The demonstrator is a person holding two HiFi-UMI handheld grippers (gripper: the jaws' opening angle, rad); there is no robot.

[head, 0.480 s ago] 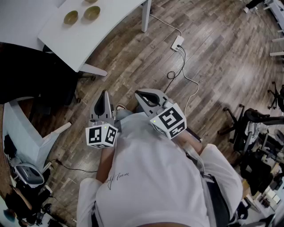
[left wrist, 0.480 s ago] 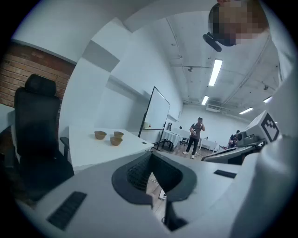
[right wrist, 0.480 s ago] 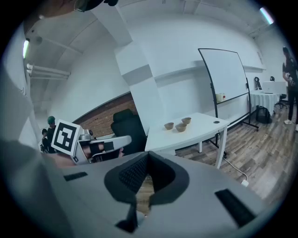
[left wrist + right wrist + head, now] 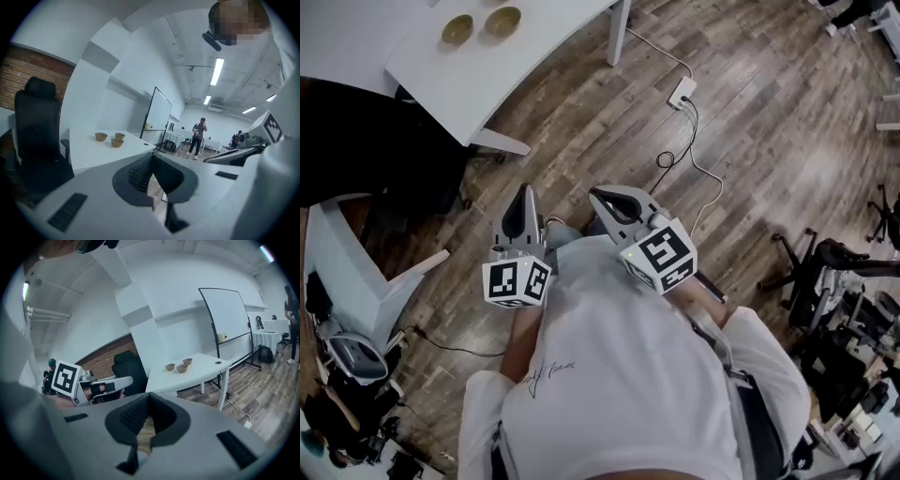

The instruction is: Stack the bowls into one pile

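Three small brown bowls stand apart on a white table (image 4: 487,75), far from me. Two of them, one bowl (image 4: 457,28) and another bowl (image 4: 502,21), show at the top left of the head view. The left gripper view has all three: bowl (image 4: 101,137), bowl (image 4: 117,142), bowl (image 4: 120,136). They also appear in the right gripper view as bowl (image 4: 170,367), bowl (image 4: 182,369) and bowl (image 4: 187,361). My left gripper (image 4: 523,195) and right gripper (image 4: 602,197) are held close to my chest over the floor, both shut and empty.
A black office chair (image 4: 37,126) stands beside the table. A power strip (image 4: 682,92) with its cable lies on the wooden floor near a table leg. A whiteboard (image 4: 157,115) stands behind the table. A person (image 4: 198,136) stands far off. More chairs (image 4: 834,272) are at the right.
The head view has shifted slightly, so the table and bowls sit a little higher and further right. Both grippers keep the same pose near my chest.
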